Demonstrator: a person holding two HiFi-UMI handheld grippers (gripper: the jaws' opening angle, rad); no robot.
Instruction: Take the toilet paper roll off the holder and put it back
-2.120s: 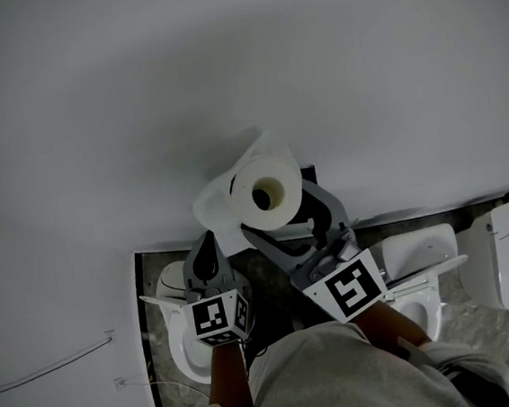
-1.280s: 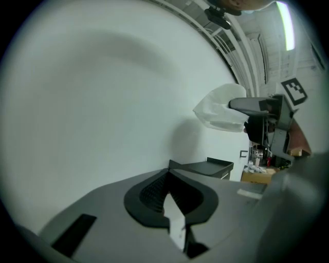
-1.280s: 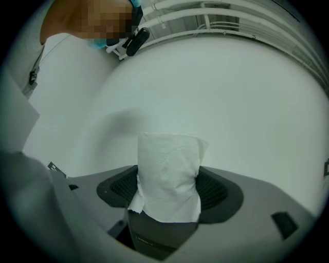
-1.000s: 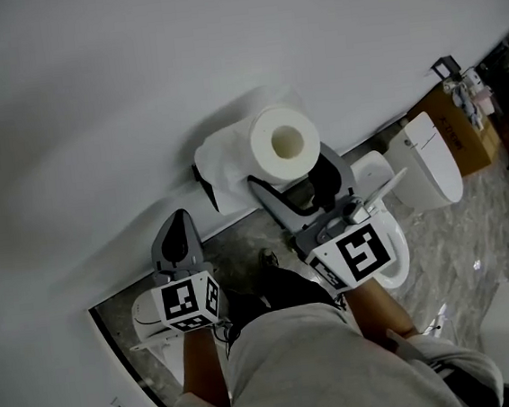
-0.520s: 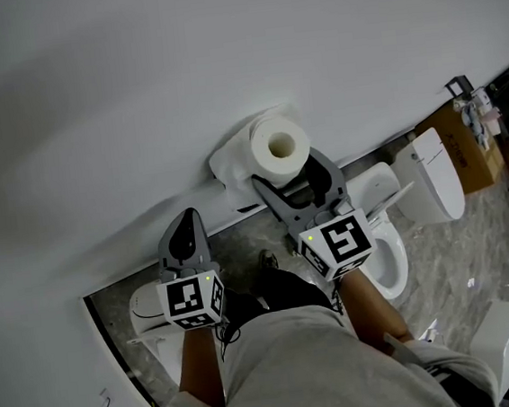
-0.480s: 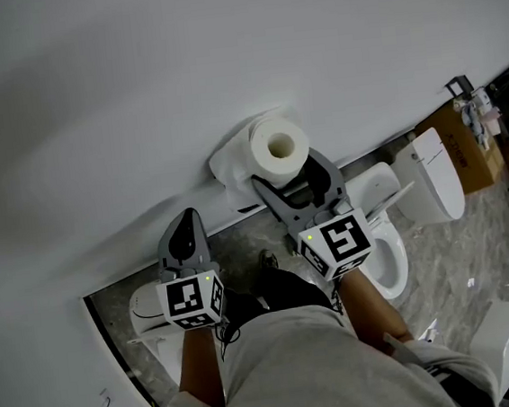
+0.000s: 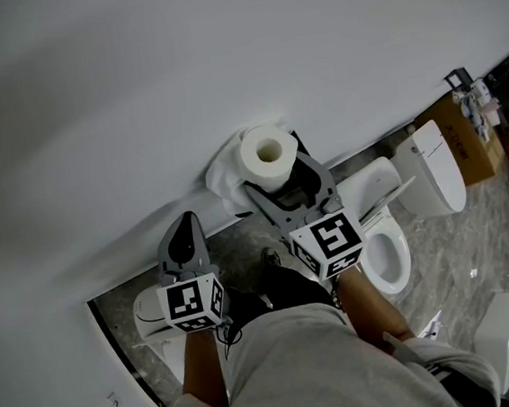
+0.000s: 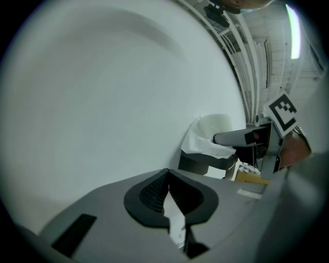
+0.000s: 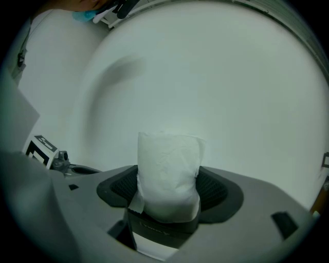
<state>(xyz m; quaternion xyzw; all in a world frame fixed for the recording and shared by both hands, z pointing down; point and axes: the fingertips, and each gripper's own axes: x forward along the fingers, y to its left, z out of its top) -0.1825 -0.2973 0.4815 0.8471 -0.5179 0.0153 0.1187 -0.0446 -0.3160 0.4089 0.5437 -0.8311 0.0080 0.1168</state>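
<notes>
Grey marbled floor (image 7: pixel 476 247) runs below you along the foot of the white wall (image 7: pixel 221 57). Three white toilets stand on it in a row along that wall: left toilet (image 7: pixel 146 311), middle toilet (image 7: pixel 394 238), right toilet (image 7: pixel 440 165). A brown box (image 7: pixel 456 123) stands just beyond the right toilet.

This is a toilet room: white toilets (image 7: pixel 379 230) stand side by side on a grey stone floor (image 7: pixel 476 247) by a plain white wall (image 7: pixel 179 88), where a toilet paper roll (image 7: pixel 265 152) sits.
</notes>
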